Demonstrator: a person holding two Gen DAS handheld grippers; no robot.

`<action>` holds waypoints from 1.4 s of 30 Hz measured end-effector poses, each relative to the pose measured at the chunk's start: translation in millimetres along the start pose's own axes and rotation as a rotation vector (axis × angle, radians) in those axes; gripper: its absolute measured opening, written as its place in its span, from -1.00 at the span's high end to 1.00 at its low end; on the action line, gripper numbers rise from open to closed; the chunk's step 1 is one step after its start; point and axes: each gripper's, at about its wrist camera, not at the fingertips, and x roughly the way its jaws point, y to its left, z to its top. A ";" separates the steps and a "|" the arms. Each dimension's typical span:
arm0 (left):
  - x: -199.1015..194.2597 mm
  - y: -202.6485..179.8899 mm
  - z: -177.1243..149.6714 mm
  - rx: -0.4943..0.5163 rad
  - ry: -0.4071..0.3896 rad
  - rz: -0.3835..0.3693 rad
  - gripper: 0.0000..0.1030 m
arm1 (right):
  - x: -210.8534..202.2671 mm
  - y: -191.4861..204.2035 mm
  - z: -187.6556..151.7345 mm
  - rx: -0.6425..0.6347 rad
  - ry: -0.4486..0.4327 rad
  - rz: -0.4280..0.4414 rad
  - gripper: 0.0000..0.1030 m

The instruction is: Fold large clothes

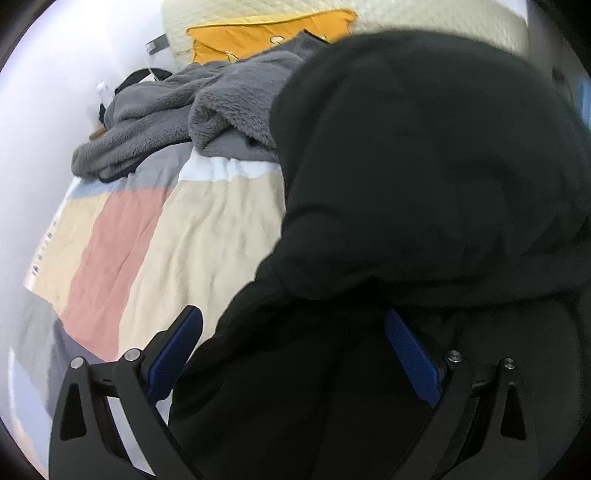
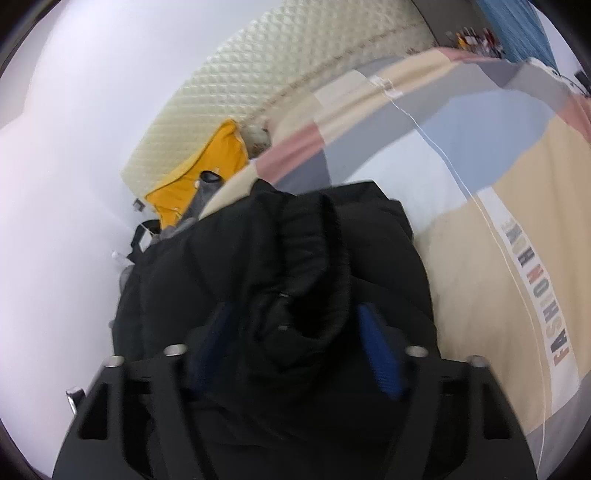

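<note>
A bulky black jacket lies on the patchwork bedspread and fills the right half of the left wrist view. My left gripper stands wide open above it. The jacket's edge lies between the blue pads and covers part of the right one. In the right wrist view a bunched, rolled part of the same black jacket fills the gap of my right gripper. Both blue pads press against that fold.
A grey fleece garment lies crumpled at the far side of the bed, beside a yellow pillow and a quilted cream headboard. The bedspread spreads to the right with a thin white cable across it. A white wall is on the left.
</note>
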 end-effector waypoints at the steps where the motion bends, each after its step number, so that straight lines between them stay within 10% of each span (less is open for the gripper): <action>1: 0.8 -2.9 -0.5 0.016 -0.003 0.015 -0.92 | 1.4 2.7 -0.9 -0.009 0.012 -0.010 0.23; 11: 0.3 22.3 16.3 -0.111 -0.097 0.202 -0.92 | -25.8 42.2 2.3 -0.131 -0.058 0.011 0.63; 17: -14.1 62.8 17.5 -0.307 -0.150 0.124 -0.92 | -44.7 58.5 3.5 -0.171 -0.090 0.057 0.65; 42: 2.6 69.1 10.8 -0.400 -0.104 0.062 -0.93 | 25.3 18.4 -38.1 -0.243 0.063 -0.088 0.61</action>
